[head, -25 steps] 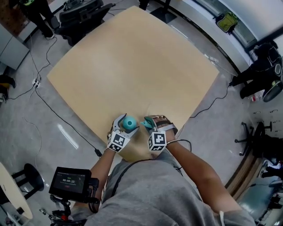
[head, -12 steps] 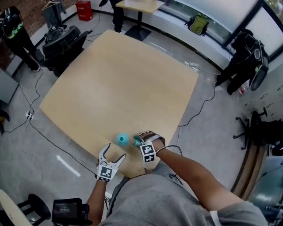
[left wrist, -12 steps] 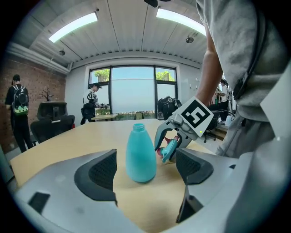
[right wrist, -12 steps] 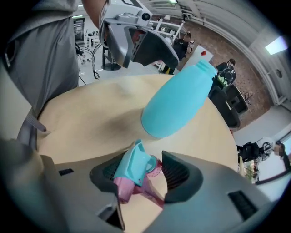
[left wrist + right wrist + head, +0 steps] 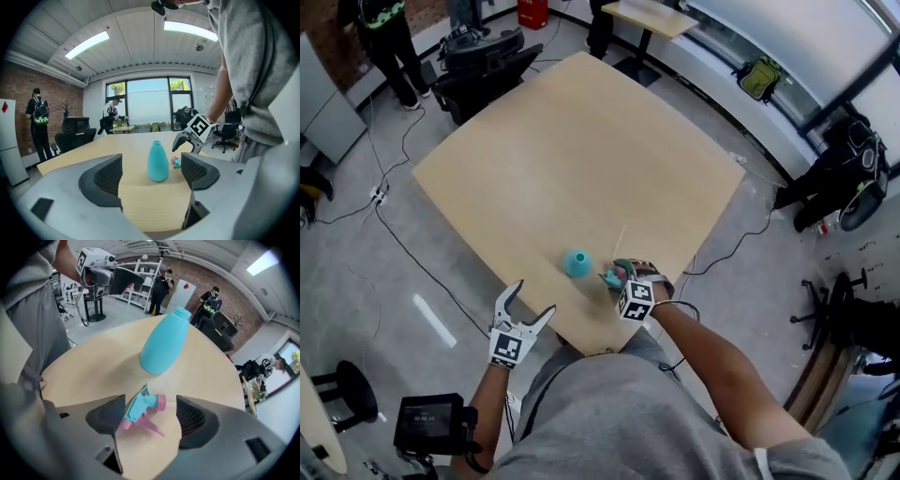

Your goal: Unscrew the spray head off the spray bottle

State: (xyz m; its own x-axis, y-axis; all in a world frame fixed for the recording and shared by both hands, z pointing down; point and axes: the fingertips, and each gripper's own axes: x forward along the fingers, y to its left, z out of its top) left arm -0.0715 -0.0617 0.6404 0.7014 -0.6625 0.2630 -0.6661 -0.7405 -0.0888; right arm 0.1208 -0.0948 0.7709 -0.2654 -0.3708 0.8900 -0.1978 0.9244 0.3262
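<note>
Pale wooden worktop (image 5: 581, 159) on a grey floor. Past its far corner, 1 black office chair (image 5: 483, 58), a red box (image 5: 532, 11) and a small table (image 5: 649, 16). Far left, a person with a backpack (image 5: 382, 33). By the windows, 1 green bag (image 5: 757, 77). Near left, a black cable (image 5: 412, 253), a small screen (image 5: 431, 424) and 1 stool (image 5: 345, 386).

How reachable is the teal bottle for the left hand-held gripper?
Probably yes: the left hand-held gripper is open, the teal bottle stands upright straight ahead, only bare table between. The spray head lies beside it.
</note>
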